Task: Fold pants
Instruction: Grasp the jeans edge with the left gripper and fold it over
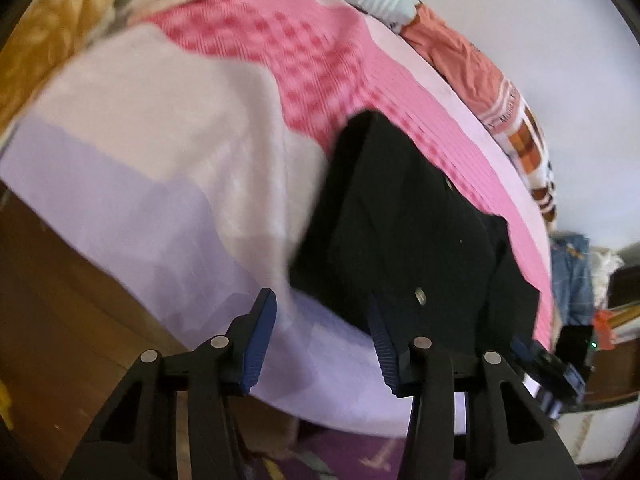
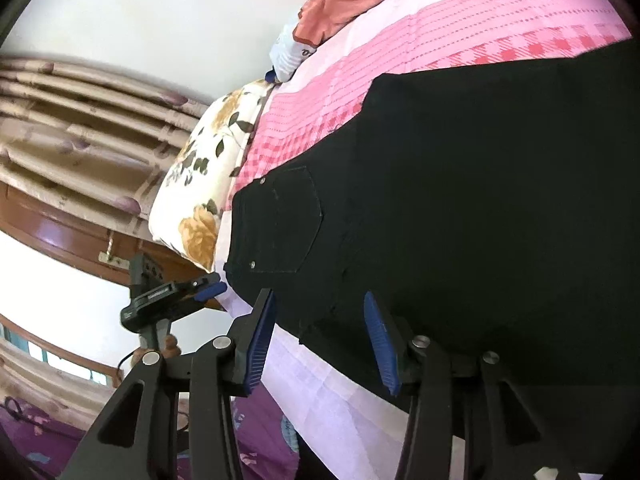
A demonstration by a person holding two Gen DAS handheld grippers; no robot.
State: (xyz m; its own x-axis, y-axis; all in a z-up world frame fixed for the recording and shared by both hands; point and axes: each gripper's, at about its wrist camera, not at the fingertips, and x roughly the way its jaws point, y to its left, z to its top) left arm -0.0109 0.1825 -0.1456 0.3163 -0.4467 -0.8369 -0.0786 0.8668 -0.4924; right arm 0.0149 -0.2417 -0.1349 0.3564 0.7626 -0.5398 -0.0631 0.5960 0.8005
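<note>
Pants point(image 2: 460, 184): black, spread flat on the bed point(image 2: 460, 36) – a stitched back pocket with two rivets faced up near the waistband.
Bed cover: pink check and pale lilac patches.
Left gripper point(image 1: 320, 340): fingers wide, holding nothing, at the near bed edge just beside the pants.
Right gripper point(image 2: 320, 340): fingers wide – hovered over the pants' near edge.
Pillow point(image 2: 200, 184): floral, far left.

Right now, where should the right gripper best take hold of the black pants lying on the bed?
Probably the black pants at their near edge overhanging the pink checked bedsheet, approached from the bedside. The right gripper already faces that flat hem, jaws open.
</note>
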